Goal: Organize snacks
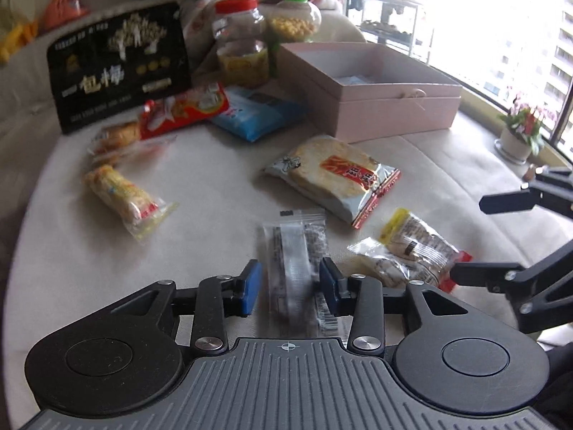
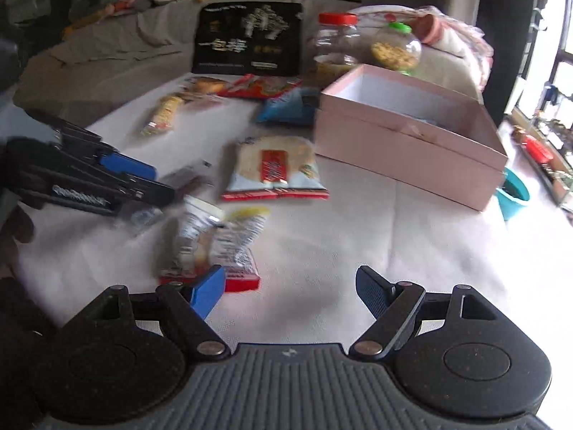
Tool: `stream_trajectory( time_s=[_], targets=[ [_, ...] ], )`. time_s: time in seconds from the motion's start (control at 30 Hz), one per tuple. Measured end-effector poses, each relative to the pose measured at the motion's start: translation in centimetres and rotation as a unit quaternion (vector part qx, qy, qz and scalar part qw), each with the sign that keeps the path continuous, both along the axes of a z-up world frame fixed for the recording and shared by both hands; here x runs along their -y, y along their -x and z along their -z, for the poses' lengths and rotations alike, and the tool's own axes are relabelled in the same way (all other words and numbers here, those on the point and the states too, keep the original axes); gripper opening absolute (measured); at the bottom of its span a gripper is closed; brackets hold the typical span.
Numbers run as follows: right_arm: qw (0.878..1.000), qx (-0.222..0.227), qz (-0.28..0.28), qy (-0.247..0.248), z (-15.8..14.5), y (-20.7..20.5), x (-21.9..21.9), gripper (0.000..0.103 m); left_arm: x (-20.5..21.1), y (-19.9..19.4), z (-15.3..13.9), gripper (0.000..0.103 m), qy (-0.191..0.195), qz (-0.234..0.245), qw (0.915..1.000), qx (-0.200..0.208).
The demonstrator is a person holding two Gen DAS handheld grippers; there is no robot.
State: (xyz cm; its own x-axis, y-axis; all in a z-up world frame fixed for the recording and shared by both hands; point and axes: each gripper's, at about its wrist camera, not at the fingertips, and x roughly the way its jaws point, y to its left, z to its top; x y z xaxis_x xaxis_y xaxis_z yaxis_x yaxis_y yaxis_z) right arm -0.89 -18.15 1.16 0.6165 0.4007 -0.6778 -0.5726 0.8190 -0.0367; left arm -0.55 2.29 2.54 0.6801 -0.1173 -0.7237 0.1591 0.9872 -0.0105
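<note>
Nearest to me, the left gripper (image 1: 290,286) straddles a clear-wrapped dark snack bar (image 1: 295,251) lying flat on the pale cushioned surface (image 1: 215,179). Its blue pads stand either side of the wrapper at a narrow gap; whether they press on it I cannot tell, since the bar is blurred there. The tool tilts down toward the surface, lined up with the bar's length, a pose I judge to be for taking or letting go of it.

Just to its right, the right gripper (image 2: 290,286) hangs with its jaws wide and nothing between them. Its left pad sits by the red end of two small crinkly packets (image 2: 215,243), which lie side by side near the front edge. It also points downward at a slant.

Further in, toward the middle, a rice cracker pack (image 1: 333,175) lies flat and alone. To the left lies a yellow roll (image 1: 118,197). Beyond, at the right side, the open pink box (image 1: 394,107) waits, likely the destination, with little visible inside. A red packet (image 1: 186,111) and a blue packet (image 1: 258,114) lie beside it. At the far edge stand a black bag (image 1: 118,68) and two jars (image 1: 243,36).
</note>
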Motion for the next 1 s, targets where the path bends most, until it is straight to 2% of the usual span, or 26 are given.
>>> stream_trajectory(
  time_s=[0.03,0.07,0.17,0.23,0.27,0.37,0.5,0.53,0.57,0.67,0.77,0.87,0.93,0.97,1.0],
  targets=[
    [1.000,0.001,0.012,0.001,0.2,-0.1,0.5,0.081,0.1,-0.2,0.1,0.044,0.006,0.006,0.9999,-0.005],
    [1.000,0.000,0.026,-0.002,0.4,-0.3,1.2,0.081,0.5,-0.3,0.4,0.051,0.005,0.013,0.9999,-0.009],
    [0.997,-0.014,0.072,-0.023,1.1,-1.0,3.4,0.082,2.1,-0.3,0.9,0.064,-0.023,0.039,0.9990,0.000],
    [0.995,-0.013,0.093,-0.044,1.4,-1.2,4.7,0.083,2.0,-0.7,1.0,0.065,-0.012,0.035,0.9993,0.005],
    [0.994,-0.014,0.096,-0.054,1.5,-1.1,5.0,0.085,1.6,-0.9,1.1,0.065,-0.002,0.032,0.9994,0.008],
    [0.993,-0.028,0.084,-0.075,1.9,-1.0,5.2,0.103,1.0,-1.2,1.2,0.064,0.011,0.039,0.9991,0.013],
    [0.994,-0.027,0.086,-0.054,2.2,-0.6,4.2,0.103,0.7,-0.3,1.3,0.058,0.010,0.049,0.9985,0.020],
    [0.995,-0.032,0.086,-0.049,2.1,-0.7,4.0,0.103,0.4,-0.1,1.3,0.047,0.012,0.042,0.9988,0.023],
    [0.995,-0.036,0.082,-0.043,1.9,-0.7,3.8,0.103,0.0,0.2,1.2,0.043,0.013,0.034,0.9991,0.024],
    [0.997,-0.041,0.057,-0.033,1.1,-0.9,2.7,0.102,-1.5,0.7,0.8,0.042,0.036,0.001,0.9993,0.009],
    [0.996,-0.038,0.020,-0.072,-0.2,-0.4,0.8,0.102,-1.7,1.4,0.6,0.043,0.016,-0.019,0.9997,0.001],
    [0.995,-0.056,-0.003,-0.084,-0.7,-1.1,-2.1,0.102,-1.8,1.8,0.6,0.043,0.019,-0.028,0.9994,0.001],
    [0.994,-0.080,-0.003,-0.076,-0.3,-2.2,-3.9,0.096,-1.8,1.9,0.7,0.044,0.021,-0.032,0.9992,0.004],
    [0.994,-0.090,-0.002,-0.067,0.1,-2.7,-4.7,0.088,-1.8,1.9,0.7,0.045,0.023,-0.034,0.9992,0.006],
    [0.994,-0.096,0.000,-0.059,0.4,-3.0,-5.2,0.086,-1.8,2.0,0.8,0.045,0.024,-0.033,0.9991,0.006]
  ],
)
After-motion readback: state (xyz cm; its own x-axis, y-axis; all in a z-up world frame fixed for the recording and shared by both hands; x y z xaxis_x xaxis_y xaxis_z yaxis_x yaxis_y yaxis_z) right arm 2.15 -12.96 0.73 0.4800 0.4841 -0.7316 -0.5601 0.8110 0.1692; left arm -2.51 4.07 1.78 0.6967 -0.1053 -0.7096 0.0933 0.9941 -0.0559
